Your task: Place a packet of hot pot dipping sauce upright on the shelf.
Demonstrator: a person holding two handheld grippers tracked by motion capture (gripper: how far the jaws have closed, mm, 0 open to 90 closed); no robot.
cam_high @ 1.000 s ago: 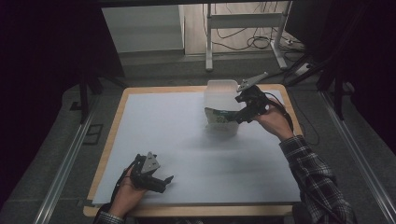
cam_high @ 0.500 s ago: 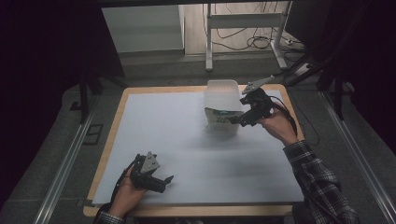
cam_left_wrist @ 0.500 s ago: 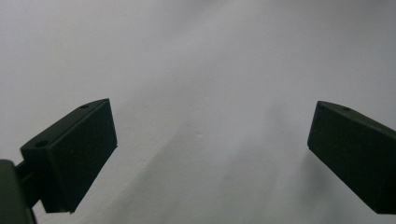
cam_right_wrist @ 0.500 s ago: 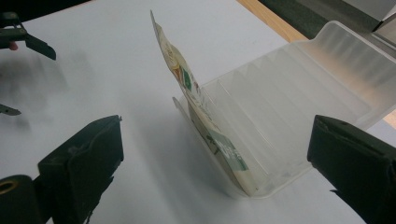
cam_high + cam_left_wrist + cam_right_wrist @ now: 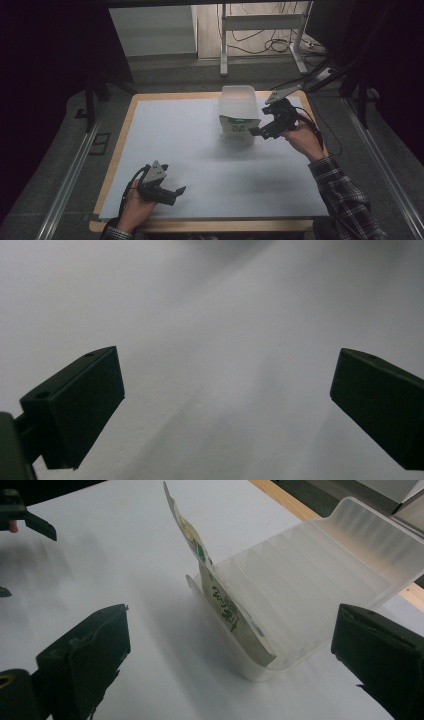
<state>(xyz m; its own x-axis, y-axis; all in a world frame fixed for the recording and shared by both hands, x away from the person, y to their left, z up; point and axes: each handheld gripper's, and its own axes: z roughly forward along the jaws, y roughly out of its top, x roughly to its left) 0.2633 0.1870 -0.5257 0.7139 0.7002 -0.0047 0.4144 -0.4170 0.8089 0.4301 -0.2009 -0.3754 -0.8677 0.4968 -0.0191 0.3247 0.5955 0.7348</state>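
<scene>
A clear plastic container (image 5: 239, 102) lies on the white sheet at the back right, its open side facing up. A printed paper packet (image 5: 235, 125) stands tilted in its near end. In the right gripper view the packet (image 5: 220, 597) leans against the ribbed container (image 5: 320, 585). My right gripper (image 5: 261, 125) is open just right of the packet and touches neither it nor the container. My right gripper (image 5: 230, 675) has wide-apart jaws with nothing between them. My left gripper (image 5: 175, 194) rests open near the front left corner. My left gripper (image 5: 225, 400) looks down on bare white sheet.
The white sheet (image 5: 190, 150) covers a wooden table (image 5: 127, 120). Metal rails run along both sides of the table. A desk frame with cables (image 5: 260, 30) stands on the floor behind. My left gripper (image 5: 20, 510) appears far off in the right gripper view.
My right gripper has drawn back a little to the right and toward the person, away from the container. The left gripper and the packet stay where they were.
</scene>
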